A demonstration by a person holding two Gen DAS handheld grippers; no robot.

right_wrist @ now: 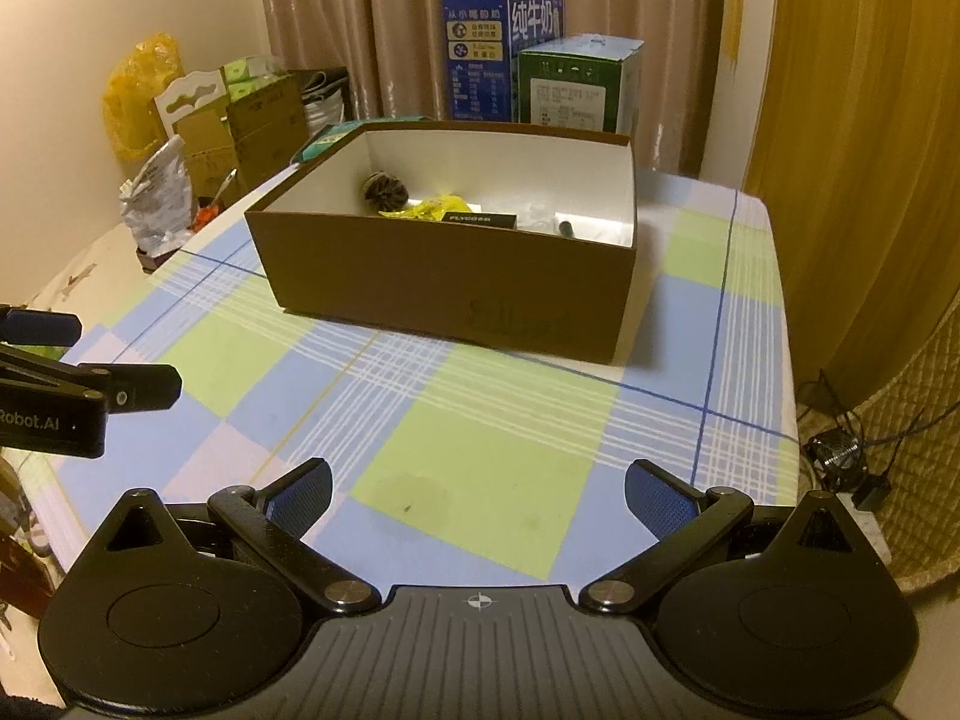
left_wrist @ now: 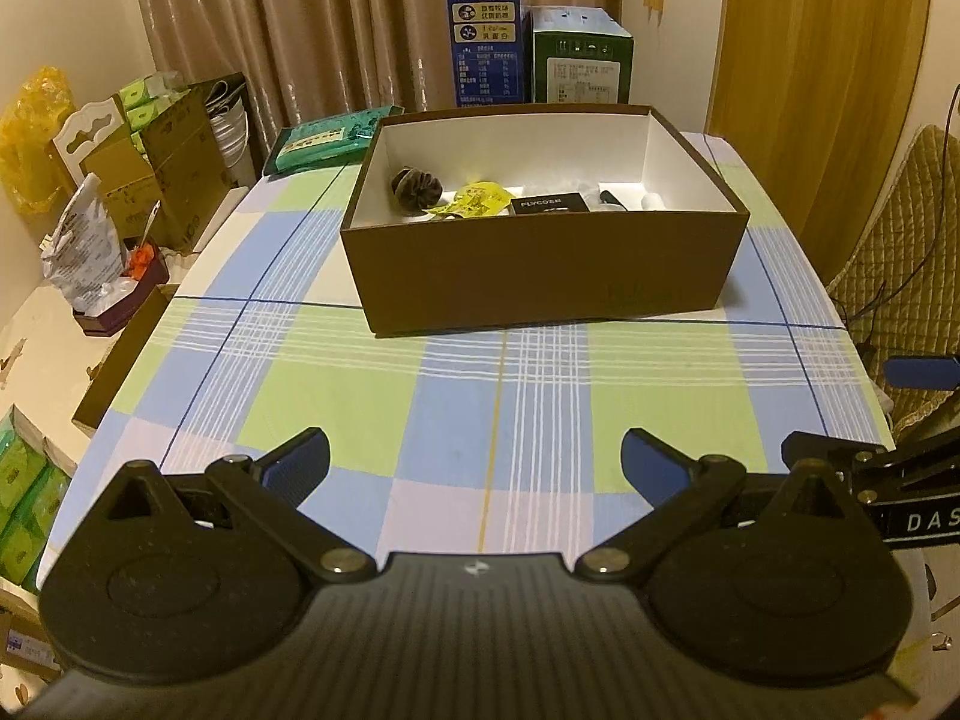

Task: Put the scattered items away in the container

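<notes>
left hand-held gripper (left_wrist: 474, 462) spread wide, empty | brown box (left_wrist: 540, 276) ahead, items inside

Blue milk carton (left_wrist: 485, 39) w/ green carton (left_wrist: 582, 57) beside, behind checked tablecloth (left_wrist: 336, 384).

Open brown box (left_wrist: 540, 264) on checked cloth; dark ball (left_wrist: 416, 187), yellow packet (left_wrist: 474, 199), black case (left_wrist: 549, 204) inside.
</notes>
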